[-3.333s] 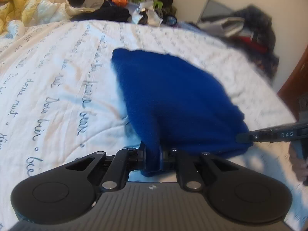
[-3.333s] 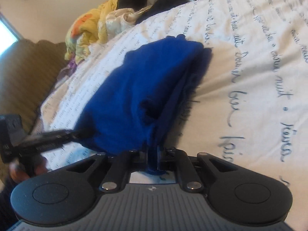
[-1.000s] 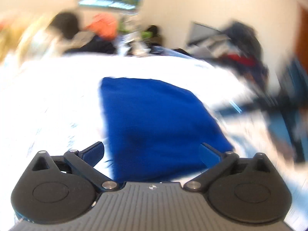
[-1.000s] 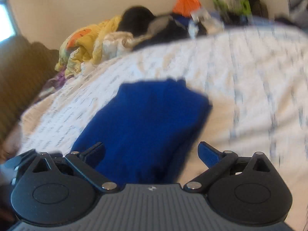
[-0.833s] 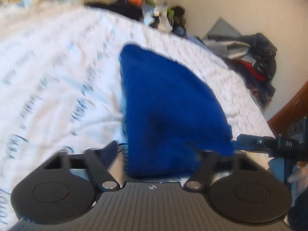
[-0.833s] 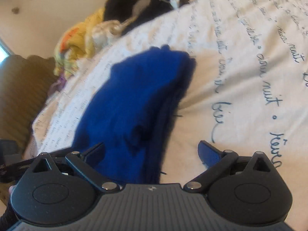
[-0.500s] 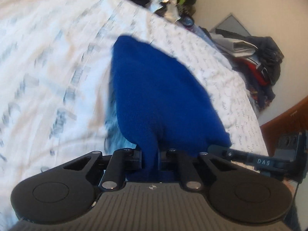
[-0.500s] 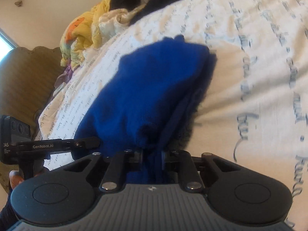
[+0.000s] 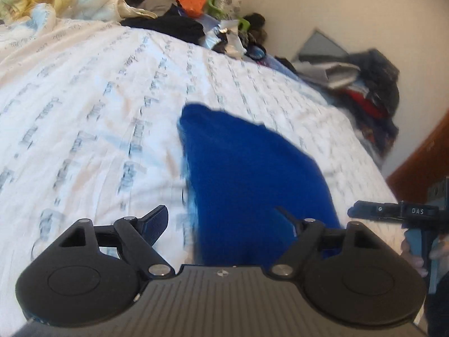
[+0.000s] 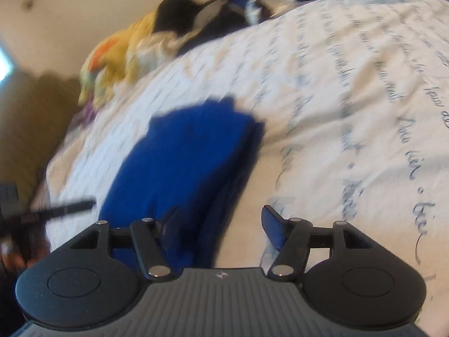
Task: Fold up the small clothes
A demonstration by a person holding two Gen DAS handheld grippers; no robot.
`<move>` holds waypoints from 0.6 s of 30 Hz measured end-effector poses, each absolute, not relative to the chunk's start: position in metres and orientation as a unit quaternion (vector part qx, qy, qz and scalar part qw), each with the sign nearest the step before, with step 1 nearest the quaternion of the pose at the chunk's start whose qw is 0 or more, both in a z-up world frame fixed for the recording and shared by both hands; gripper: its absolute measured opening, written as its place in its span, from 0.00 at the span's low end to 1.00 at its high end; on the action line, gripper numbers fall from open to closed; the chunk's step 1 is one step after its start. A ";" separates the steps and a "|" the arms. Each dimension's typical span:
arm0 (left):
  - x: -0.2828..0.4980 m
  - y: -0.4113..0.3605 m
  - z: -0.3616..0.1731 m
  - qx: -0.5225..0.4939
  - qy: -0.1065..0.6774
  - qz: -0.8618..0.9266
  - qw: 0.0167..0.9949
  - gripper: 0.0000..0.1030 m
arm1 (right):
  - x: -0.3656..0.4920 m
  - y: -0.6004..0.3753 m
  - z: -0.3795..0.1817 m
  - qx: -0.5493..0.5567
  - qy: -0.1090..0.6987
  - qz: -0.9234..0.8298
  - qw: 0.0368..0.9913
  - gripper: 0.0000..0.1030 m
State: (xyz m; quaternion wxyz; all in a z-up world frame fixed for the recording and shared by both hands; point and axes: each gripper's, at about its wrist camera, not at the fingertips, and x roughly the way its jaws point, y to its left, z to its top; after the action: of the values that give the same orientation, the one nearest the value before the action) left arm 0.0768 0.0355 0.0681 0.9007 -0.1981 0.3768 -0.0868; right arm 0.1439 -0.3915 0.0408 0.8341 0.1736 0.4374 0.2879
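Both grippers, left [image 9: 224,221] and right [image 10: 221,221], hang with fingers apart over the folded blue cloth [image 9: 252,174], apparently letting it lie flat on the bed [image 9: 84,118].

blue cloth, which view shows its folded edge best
The right wrist view: the blue cloth shows its darker stacked layers along the right side, though blurred. The left wrist view shows the cloth as one flat blue shape, its near end behind the open left gripper.

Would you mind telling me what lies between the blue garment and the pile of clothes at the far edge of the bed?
Only bare sheet: in the left wrist view, the white script-printed bedsheet runs unbroken from the blue garment to the clothes pile.
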 end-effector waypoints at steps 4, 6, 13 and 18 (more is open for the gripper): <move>0.141 0.025 0.060 -0.153 0.395 -0.036 0.905 0.71 | 0.204 -0.383 0.029 0.223 0.448 0.273 0.822 0.71; 0.169 0.024 0.049 -0.151 0.412 -0.028 0.898 0.54 | 0.227 -0.366 0.017 0.226 0.466 0.266 0.813 0.64; 0.147 -0.022 0.059 0.020 0.305 -0.004 0.952 0.07 | 0.200 -0.330 0.036 0.070 0.349 0.288 0.889 0.12; 0.120 -0.012 0.053 0.033 0.283 0.031 0.958 0.33 | 0.191 -0.342 0.018 0.063 0.347 0.252 0.901 0.31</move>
State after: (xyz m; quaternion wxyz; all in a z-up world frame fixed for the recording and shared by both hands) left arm 0.1200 -0.0119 0.0535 0.9580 0.0335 0.2830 0.0314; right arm 0.1905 -0.3419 0.0180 0.9009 0.0634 0.3474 0.2524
